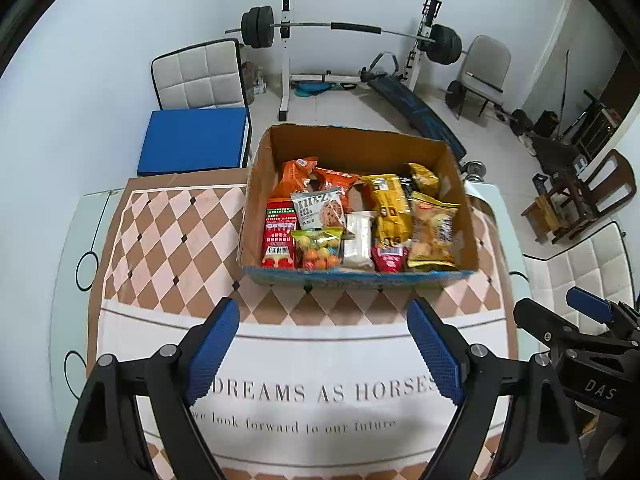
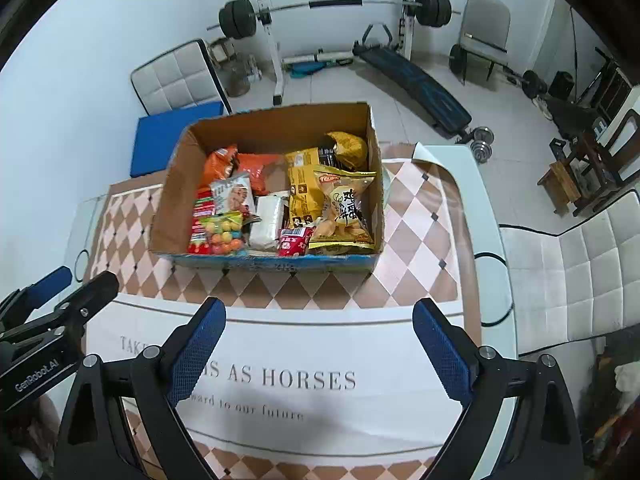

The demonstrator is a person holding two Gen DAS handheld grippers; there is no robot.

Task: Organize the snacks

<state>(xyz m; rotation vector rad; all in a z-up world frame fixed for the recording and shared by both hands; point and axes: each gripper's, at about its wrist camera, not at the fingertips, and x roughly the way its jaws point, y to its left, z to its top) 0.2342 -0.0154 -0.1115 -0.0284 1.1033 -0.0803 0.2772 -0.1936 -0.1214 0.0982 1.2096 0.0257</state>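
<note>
A cardboard box (image 1: pixel 256 200) (image 2: pixel 176 184) stands on the table's far half, packed with several snack packs: orange bags (image 1: pixel 296 176), a red pack (image 1: pixel 279 236), a bag of coloured balls (image 1: pixel 320 248) (image 2: pixel 224 234), a white pack (image 2: pixel 266 222) and yellow bags (image 1: pixel 434 232) (image 2: pixel 344 208). My left gripper (image 1: pixel 324 352) hangs open above the printed cloth, well short of the box, nothing between its blue pads. My right gripper (image 2: pixel 320 348) is likewise open and empty beside it; each one shows at the edge of the other's view.
A diamond-patterned cloth (image 1: pixel 168 248) with printed lettering covers the white table (image 2: pixel 484 216). Padded white chairs (image 2: pixel 580 276) (image 1: pixel 200 76) stand at the right and far left, one bearing a blue cushion (image 1: pixel 192 140). A barbell rack (image 1: pixel 340 28), bench and dumbbells fill the floor behind.
</note>
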